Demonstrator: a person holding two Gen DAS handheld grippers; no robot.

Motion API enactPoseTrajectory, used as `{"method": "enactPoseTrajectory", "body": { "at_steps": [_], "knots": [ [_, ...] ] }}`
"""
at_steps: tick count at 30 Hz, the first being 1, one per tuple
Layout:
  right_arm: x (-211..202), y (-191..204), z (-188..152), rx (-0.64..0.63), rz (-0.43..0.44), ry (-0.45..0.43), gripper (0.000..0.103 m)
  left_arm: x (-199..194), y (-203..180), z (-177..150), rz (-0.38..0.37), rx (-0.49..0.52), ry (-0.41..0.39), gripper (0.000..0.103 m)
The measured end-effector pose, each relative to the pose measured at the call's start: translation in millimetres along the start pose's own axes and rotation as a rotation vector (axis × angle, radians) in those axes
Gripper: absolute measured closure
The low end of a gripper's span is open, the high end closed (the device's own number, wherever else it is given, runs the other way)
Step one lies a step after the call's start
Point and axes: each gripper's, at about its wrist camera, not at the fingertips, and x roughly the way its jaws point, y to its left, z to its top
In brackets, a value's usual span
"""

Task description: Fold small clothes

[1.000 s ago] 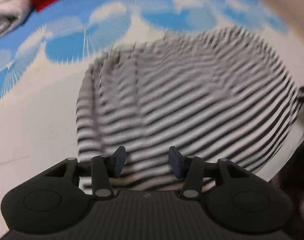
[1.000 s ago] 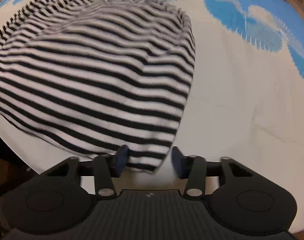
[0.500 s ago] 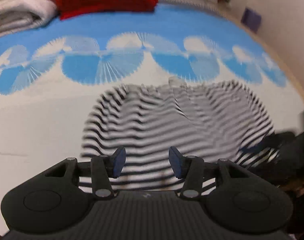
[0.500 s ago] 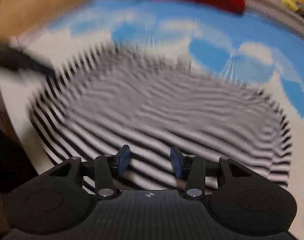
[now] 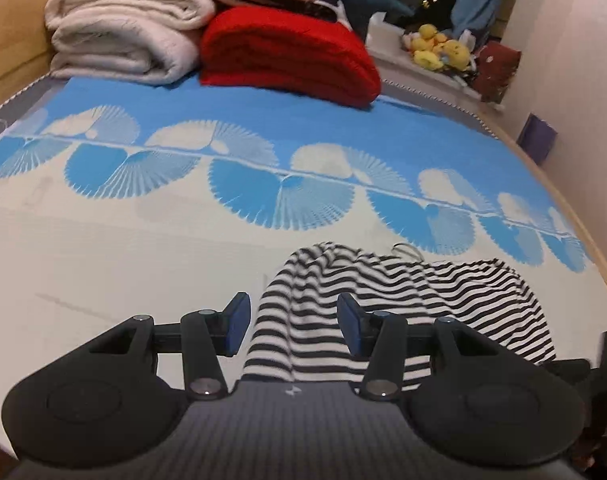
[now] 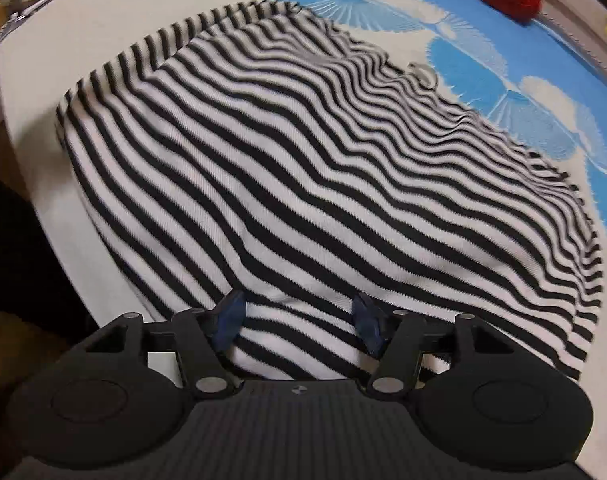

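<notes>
A black-and-white striped garment [image 6: 303, 168] lies rumpled on the white and blue bed sheet [image 5: 123, 248]. In the left wrist view the striped garment [image 5: 383, 300] sits at the near right, with its left edge between my fingers. My left gripper [image 5: 290, 318] is open over that edge. My right gripper [image 6: 298, 320] is open, low over the garment's near edge, with striped cloth lying between the blue pads. Neither gripper pinches the cloth.
Folded cream blankets [image 5: 123, 28] and a folded red blanket [image 5: 291, 56] are stacked at the bed's far end. Yellow plush toys [image 5: 439, 46] sit on a sill by the wall. The bed's edge [image 6: 35, 200] drops off at the left of the right wrist view.
Both grippers have drawn back and tilted up from the garment. The left view now takes in the far blankets; the garment looks smaller and more bunched. Both stay open.
</notes>
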Motion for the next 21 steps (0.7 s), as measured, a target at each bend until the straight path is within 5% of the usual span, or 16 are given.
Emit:
{"method": "enactPoseTrajectory", "body": {
  "at_steps": [2,7,11,21],
  "knots": [
    [-16.2,8.2,6.9,0.050,-0.029,-0.079,0.045,-1.5,9.0,-0.6,0.008,-0.016,0.001,0.050],
    [-50.2,70.1,14.1,-0.072,-0.071,-0.307,0.049,-11.3,38.8,-2.5,0.045,-0.106,-0.009,0.047],
    [-37.0,130.5,20.2,-0.201,-0.018,-0.328,0.081,-14.6,62.1,-4.4,0.057,-0.188,0.026,0.047],
    [-6.1,231.1,49.6,-0.452,0.019,-0.394,0.075,-10.8,84.7,-7.4,0.069,-0.248,0.082,0.047]
  ]
}}
